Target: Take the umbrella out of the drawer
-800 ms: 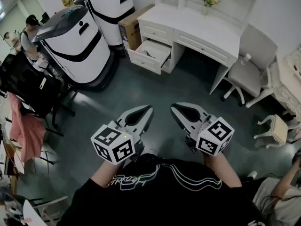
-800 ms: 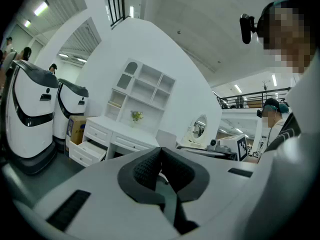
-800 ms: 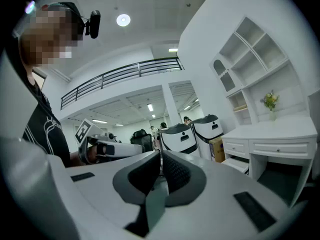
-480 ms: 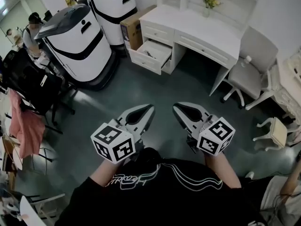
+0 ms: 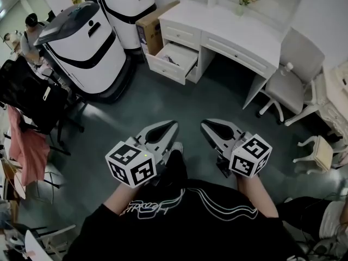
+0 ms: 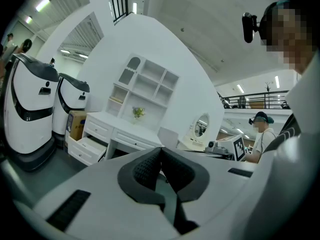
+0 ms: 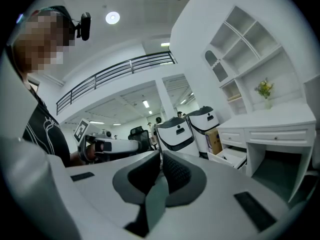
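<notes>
The white desk (image 5: 228,31) stands across the room with one lower left drawer (image 5: 174,56) pulled open; a small dark item lies inside, too small to name. The same open drawer (image 6: 87,149) shows low left in the left gripper view, and that drawer (image 7: 231,158) sits right of centre in the right gripper view. My left gripper (image 5: 173,125) and right gripper (image 5: 204,125) are held side by side near my chest, far from the desk. Seen from its own camera, the left gripper (image 6: 161,151) has its pads together with nothing between them. So does the right gripper (image 7: 161,154).
Two large white-and-black machines (image 5: 87,42) (image 5: 128,4) and a cardboard box (image 5: 155,23) stand left of the desk. A white chair (image 5: 288,86) and a stool (image 5: 321,151) are at the right. A black office chair (image 5: 32,99) and people are at the far left.
The room has slid slightly in the head view, and my leg now shows between the grippers. Both grippers stay side by side, shut.
</notes>
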`<state>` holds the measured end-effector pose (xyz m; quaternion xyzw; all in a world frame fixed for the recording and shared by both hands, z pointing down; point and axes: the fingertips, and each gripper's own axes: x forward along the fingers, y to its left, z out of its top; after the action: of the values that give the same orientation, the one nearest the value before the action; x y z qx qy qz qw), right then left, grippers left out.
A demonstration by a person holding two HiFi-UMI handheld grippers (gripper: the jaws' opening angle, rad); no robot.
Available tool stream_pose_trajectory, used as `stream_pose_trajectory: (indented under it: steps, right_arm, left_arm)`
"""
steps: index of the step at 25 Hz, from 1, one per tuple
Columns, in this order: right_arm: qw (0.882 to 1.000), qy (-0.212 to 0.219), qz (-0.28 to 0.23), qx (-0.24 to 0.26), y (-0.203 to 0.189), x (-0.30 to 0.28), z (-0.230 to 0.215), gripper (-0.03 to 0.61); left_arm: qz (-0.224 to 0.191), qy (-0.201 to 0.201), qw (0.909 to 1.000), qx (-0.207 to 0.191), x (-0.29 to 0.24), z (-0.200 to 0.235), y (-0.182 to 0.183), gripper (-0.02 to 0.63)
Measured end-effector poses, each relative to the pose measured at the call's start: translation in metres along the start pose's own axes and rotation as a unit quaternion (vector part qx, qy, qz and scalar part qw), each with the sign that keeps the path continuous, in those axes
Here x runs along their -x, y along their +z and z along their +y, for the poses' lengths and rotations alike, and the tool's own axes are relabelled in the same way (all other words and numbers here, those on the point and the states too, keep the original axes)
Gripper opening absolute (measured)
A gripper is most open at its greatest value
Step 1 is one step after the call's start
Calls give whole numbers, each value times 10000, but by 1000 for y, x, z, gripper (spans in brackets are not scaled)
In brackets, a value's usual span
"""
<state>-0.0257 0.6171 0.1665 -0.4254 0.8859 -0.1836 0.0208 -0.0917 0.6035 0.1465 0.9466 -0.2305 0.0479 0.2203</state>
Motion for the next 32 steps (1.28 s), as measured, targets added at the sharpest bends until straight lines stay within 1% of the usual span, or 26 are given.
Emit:
stream_pose_trajectory:
  steps: [4, 9, 12, 15, 19, 21, 23, 26, 32]
  right_arm:
    - [9999, -50, 80, 34, 6, -31, -33, 51]
    - [9994, -202, 167, -228, 20, -89, -104, 52]
    - [9987, -321, 175, -362, 36, -132, -154, 52]
    - [9976, -545, 224, -358, 55, -180, -207, 52]
    - [9963, -751, 291, -311, 82, -242, -271, 54]
    - [9952, -878, 291, -313, 93, -268, -298, 52]
    - [9948, -924, 304, -300, 103, -288, -318, 54]
    - [9950, -880, 411, -238, 112, -312, -338, 54]
    - [9945, -747, 668, -310, 108, -347, -376, 54]
  left_arm:
    - [66, -4, 9999, 115, -27, 40, 8, 21]
    - [244, -41, 9993, 279, -82, 111, 32, 21]
    - [365, -60, 9985, 402, -122, 163, 55, 21]
    - [454, -73, 9980, 444, -160, 220, 83, 21]
    - [438, -27, 9980, 449, -203, 299, 121, 21]
    - [417, -47, 9979, 502, -223, 329, 135, 21]
    - [383, -81, 9977, 545, -240, 351, 147, 21]
    - [364, -97, 9975, 602, -260, 375, 159, 21]
    - [364, 2, 9964, 771, -290, 414, 165, 21]
